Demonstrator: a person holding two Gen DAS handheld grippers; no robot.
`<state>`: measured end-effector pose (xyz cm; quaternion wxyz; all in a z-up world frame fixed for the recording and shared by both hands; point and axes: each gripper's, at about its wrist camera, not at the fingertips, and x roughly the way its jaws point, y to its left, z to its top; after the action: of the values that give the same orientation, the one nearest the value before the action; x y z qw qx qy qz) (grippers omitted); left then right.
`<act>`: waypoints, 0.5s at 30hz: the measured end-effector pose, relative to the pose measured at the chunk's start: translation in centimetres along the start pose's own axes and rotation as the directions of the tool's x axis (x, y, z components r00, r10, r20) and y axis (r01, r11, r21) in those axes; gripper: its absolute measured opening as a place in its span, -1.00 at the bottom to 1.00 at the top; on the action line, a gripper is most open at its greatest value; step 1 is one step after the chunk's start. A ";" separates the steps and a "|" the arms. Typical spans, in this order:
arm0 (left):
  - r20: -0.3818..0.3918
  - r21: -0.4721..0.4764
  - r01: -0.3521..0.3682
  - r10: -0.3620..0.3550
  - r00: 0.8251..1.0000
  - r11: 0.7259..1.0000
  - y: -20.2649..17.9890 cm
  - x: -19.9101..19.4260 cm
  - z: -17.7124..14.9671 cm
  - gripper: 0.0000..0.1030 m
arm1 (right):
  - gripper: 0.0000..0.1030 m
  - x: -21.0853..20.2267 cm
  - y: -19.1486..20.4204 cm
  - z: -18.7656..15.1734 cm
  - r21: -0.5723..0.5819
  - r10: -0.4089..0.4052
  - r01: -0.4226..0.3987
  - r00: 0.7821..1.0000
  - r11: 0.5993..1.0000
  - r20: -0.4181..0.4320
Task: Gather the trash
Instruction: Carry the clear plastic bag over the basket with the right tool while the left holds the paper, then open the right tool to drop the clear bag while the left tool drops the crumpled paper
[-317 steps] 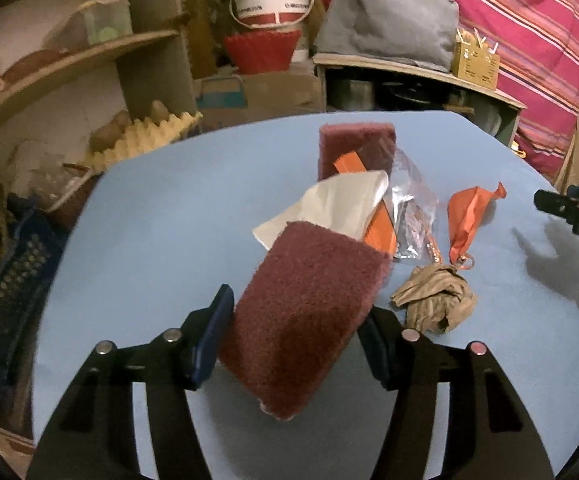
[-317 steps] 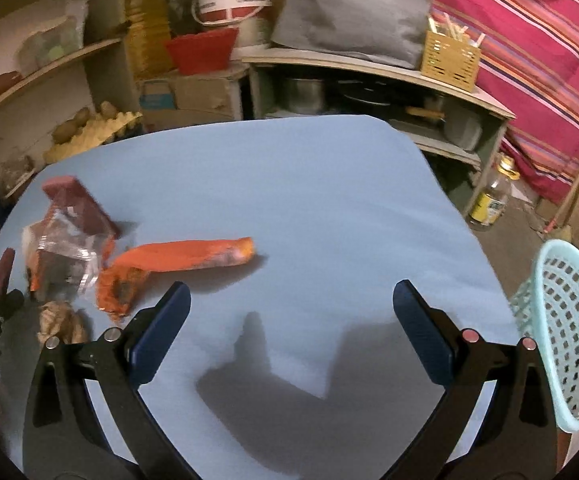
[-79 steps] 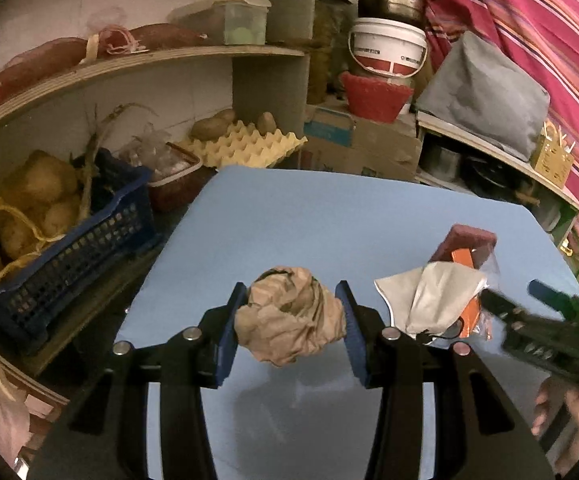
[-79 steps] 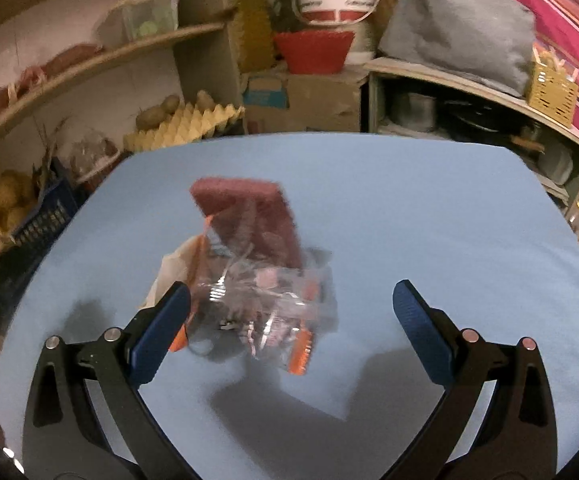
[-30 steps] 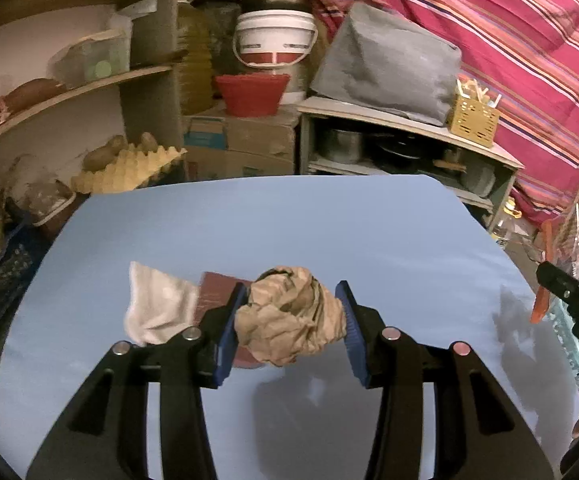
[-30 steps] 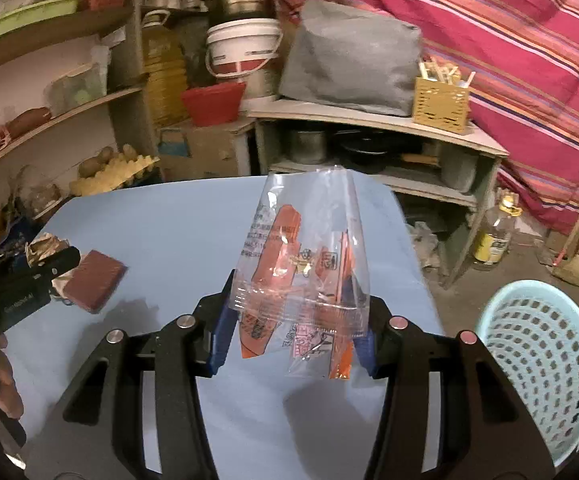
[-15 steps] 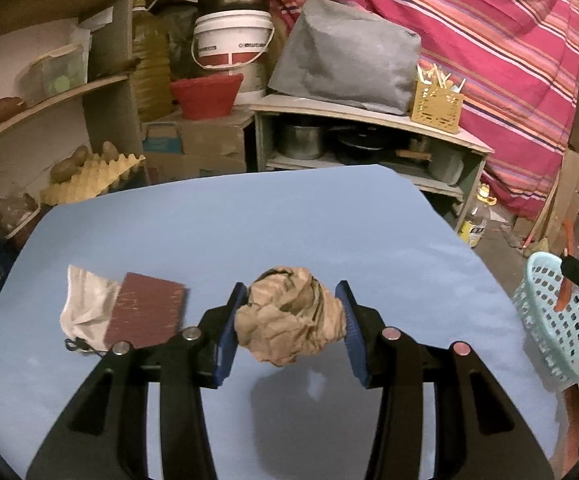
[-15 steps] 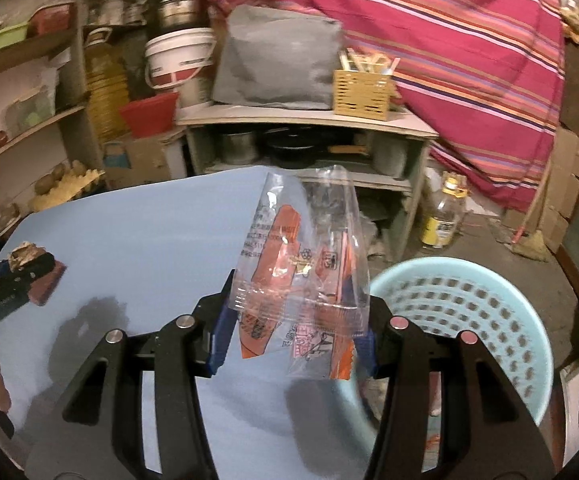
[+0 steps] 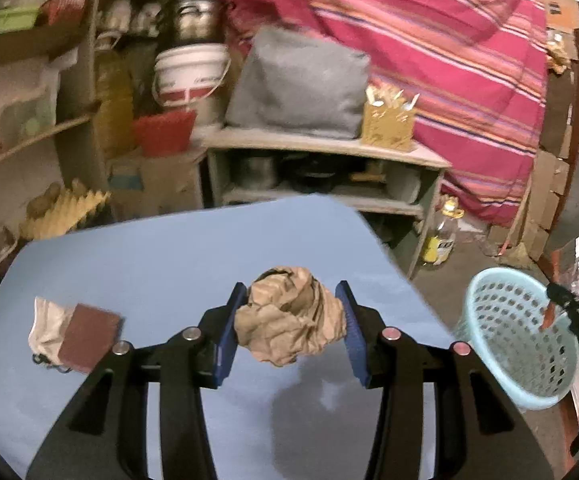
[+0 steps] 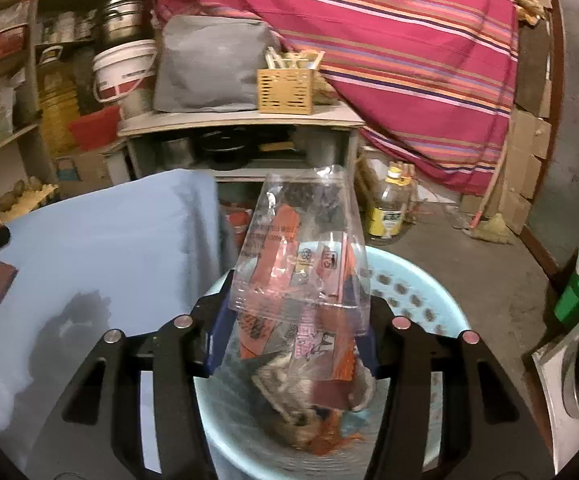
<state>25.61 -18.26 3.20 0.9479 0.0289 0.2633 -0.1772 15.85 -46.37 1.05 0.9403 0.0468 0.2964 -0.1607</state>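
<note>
While the right tool (image 10: 293, 320) hangs clamped on the clear wrapper (image 10: 301, 248) above the pale blue basket (image 10: 421, 284) (trash already inside), releasing squarely over its middle would drop it cleanly.

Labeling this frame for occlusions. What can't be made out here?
- Basket contents, right wrist view: blurred, covered by the clear plastic bag in the right gripper.
- Bag print: too small and blurred to read.
- White cloth, left wrist view: partly under the maroon pad.
- Table behind the crumpled paper in the left gripper: hidden.
</note>
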 end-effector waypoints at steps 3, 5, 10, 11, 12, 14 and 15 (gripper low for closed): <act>0.020 0.017 0.026 -0.026 0.999 1.000 -2.8 -0.2 0.7 -0.12 | 0.05 0.2 -2.0 -0.2 0.029 -0.011 0.011 1.000 1.000 -0.004; 0.022 0.016 0.053 -0.053 0.998 0.998 -4.6 0.0 0.9 -0.12 | 0.08 0.4 -3.1 -0.3 0.051 -0.016 0.016 1.000 0.999 -0.010; 0.009 0.059 0.101 -0.102 0.995 0.993 -9.5 1.2 1.2 -0.12 | 0.41 1.2 -5.0 -0.3 0.095 -0.001 0.004 1.000 0.995 -0.031; 0.009 0.069 0.107 -0.107 0.994 0.992 -10.4 1.4 1.2 -0.12 | 0.46 1.1 -5.2 -0.3 0.098 -0.003 0.006 1.000 0.995 -0.031; 0.009 0.080 0.113 -0.114 0.993 0.990 -11.4 1.6 1.2 -0.12 | 0.50 1.1 -5.3 -0.3 0.097 -0.006 0.009 0.999 0.995 -0.032; 0.005 0.090 0.126 -0.127 0.992 0.988 -12.7 2.0 1.3 -0.12 | 0.54 1.0 -5.5 -0.1 0.098 -0.007 0.009 1.000 0.995 -0.027; 0.002 0.093 0.133 -0.133 0.991 0.987 -13.3 2.2 1.3 -0.12 | 0.57 1.0 -5.6 -0.1 0.101 -0.005 0.008 1.000 0.995 -0.025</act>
<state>23.35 -31.59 3.70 0.9327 0.0544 0.2521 -0.2521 14.74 -51.90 0.48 0.9324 0.0955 0.2997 -0.1780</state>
